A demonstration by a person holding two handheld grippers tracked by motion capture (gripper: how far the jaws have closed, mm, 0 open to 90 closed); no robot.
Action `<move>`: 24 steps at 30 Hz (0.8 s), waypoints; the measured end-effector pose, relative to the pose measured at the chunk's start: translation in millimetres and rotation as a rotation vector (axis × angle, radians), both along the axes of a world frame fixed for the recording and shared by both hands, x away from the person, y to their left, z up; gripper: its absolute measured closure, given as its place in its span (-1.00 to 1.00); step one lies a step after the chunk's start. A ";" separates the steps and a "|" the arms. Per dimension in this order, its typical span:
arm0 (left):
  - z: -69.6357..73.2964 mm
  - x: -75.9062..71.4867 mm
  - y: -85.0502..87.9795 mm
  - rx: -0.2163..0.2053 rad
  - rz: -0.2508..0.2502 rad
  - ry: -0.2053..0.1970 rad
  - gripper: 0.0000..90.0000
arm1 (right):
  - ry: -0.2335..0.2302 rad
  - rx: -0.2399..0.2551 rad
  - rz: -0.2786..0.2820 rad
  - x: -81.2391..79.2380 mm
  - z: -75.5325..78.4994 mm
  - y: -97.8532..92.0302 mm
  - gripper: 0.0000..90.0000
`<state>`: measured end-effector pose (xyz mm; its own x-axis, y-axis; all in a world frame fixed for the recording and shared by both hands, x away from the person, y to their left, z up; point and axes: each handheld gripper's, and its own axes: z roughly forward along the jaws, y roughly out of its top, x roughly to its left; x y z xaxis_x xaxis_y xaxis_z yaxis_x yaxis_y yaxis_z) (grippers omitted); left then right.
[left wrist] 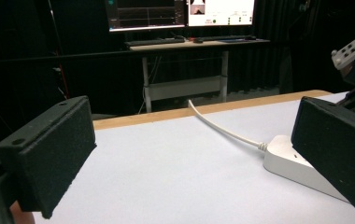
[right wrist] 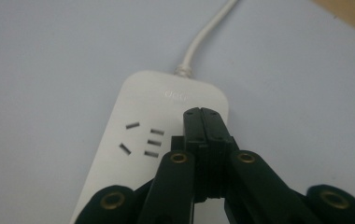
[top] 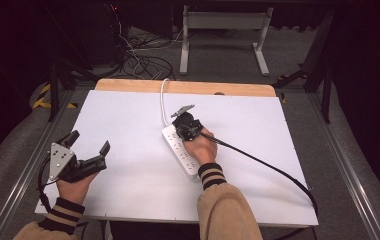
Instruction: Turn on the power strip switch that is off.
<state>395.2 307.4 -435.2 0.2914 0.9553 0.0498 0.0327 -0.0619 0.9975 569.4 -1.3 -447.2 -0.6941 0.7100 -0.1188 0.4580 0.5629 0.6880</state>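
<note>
White tabletop (top: 128, 125) carried the power strip (top: 178, 147) near its middle; your right tool (top: 180, 125), jaws shut together, pressed its cable end, while your left tool (top: 90, 145) gaped empty, well left of the strip.

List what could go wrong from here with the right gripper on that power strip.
1. The right gripper, jaws shut, sits over the power strip near its cord end; a push there might slide the strip across the white table, since the left gripper hangs open and apart from it.
2. The closed tips are close to the socket slots and might catch in them.
3. The white cord runs off the far edge and could tug the strip.
</note>
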 end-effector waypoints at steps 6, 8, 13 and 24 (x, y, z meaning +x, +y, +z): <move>-0.4 0.7 0.2 -0.005 0.002 0.002 -1.00 | -0.123 0.086 -0.001 -8.5 24.9 -15.4 1.00; -0.2 0.1 0.3 -0.009 0.004 0.000 -1.00 | -0.149 0.106 0.000 -13.3 34.5 -21.0 1.00; -0.3 -0.1 0.2 -0.006 0.007 0.001 -1.00 | -0.250 0.181 0.020 -36.9 59.0 -45.3 1.00; -1.5 0.5 -0.9 -0.004 0.018 0.006 -1.00 | -0.481 0.484 -0.022 -116.2 65.8 -147.1 1.00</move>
